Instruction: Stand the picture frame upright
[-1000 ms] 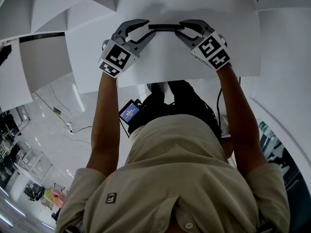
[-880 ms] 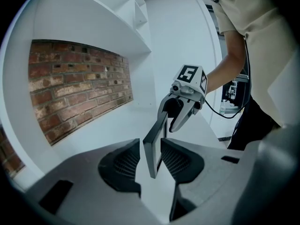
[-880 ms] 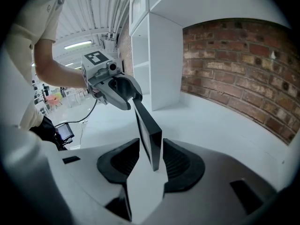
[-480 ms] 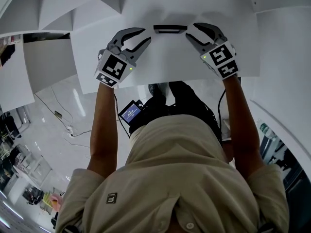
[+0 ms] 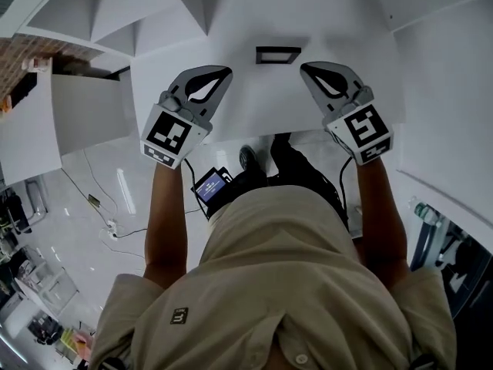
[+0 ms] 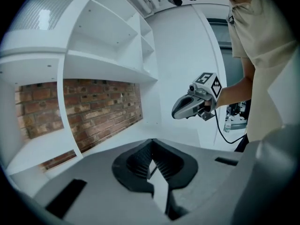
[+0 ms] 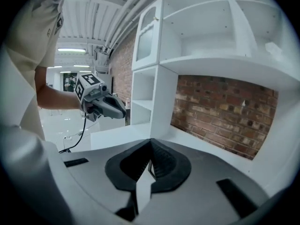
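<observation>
The small dark-rimmed picture frame (image 5: 277,54) rests alone on the white table (image 5: 231,29). It shows as a hollow rectangle and seems to stand on its edge. My left gripper (image 5: 228,71) hangs to its near left and my right gripper (image 5: 303,66) to its near right, both apart from it. The jaws of both have just been closing, and they now meet with nothing between them. The frame does not show in the left gripper view (image 6: 151,146), where the right gripper (image 6: 193,104) floats ahead. In the right gripper view (image 7: 150,146), the left gripper (image 7: 104,106) floats ahead.
White shelf units (image 5: 85,114) flank the table. Open cubbies with a brick back wall (image 6: 101,111) lie ahead of both grippers, the same brick wall (image 7: 225,116) showing in the right gripper view. A small screen device (image 5: 209,185) and cables hang under the table's front edge.
Both grippers have let go of the frame, drawn back toward me and risen, and their jaws have shut. The frame, seen before as a flat dark bar between them, now shows as a rectangle.
</observation>
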Tool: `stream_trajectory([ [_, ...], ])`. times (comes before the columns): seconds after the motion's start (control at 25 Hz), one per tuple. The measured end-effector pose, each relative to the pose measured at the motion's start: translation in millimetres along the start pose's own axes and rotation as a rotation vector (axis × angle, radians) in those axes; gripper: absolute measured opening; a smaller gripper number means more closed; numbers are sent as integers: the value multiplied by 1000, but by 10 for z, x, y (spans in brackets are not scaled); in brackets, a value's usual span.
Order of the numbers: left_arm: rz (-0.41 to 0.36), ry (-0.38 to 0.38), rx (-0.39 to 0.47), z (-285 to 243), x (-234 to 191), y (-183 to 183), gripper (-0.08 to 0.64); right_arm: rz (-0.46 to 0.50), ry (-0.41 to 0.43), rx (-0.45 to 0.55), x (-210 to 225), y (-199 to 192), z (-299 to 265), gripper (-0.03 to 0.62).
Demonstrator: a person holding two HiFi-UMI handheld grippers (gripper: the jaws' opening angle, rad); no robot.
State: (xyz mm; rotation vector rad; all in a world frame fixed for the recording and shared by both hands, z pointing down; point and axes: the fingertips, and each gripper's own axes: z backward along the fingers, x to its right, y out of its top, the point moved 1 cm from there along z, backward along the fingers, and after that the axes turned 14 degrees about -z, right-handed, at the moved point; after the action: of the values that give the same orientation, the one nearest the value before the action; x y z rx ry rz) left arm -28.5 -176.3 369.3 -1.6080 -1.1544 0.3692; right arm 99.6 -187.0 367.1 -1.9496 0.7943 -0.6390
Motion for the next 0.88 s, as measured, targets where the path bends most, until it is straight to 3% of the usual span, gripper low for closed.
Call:
stream_trajectory([
  [0.32,-39,29,108,581,338,721,7,41,-61,56,-450,363,768,3],
  [0.88,-98,4,165,1114,754,1038,6,42,-147,76,-928,377,1472,3],
])
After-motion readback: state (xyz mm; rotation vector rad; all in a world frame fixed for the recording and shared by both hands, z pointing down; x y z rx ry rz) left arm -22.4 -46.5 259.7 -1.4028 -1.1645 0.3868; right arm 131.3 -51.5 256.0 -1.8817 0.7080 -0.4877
